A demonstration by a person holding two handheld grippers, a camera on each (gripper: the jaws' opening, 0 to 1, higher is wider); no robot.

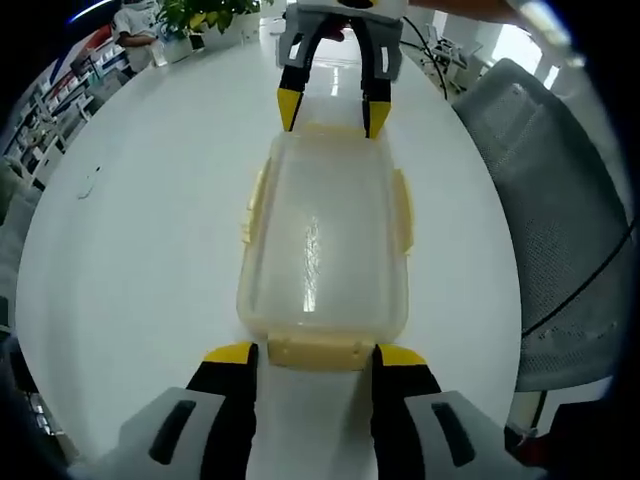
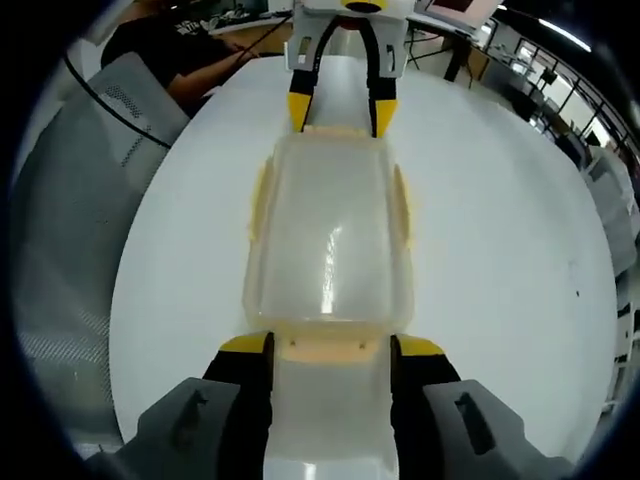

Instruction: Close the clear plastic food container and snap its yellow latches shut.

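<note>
**Inspector A:** Colours on the clear rectangular plastic food container point(image 1: 322, 240)?

**Inspector B:** Body colourless and see-through, with white glare streaks down the lid. The pale yellow plastic end latch point(image 1: 320, 352) and side latches are all one creamy yellow.

**Inspector A:** The grippers?

**Inspector B:** The left two-jaw gripper point(image 1: 314, 354) has black jaws with bright yellow tips on a grey body. The right two-jaw gripper point(image 2: 330, 346) is coloured the same.

**Inspector A:** Surroundings?

**Inspector B:** Glossy white round table point(image 1: 150, 230), unpatterned. Grey mesh-weave chair back point(image 1: 560, 220). Green leafy plants point(image 1: 205, 15) beyond the table.
</note>
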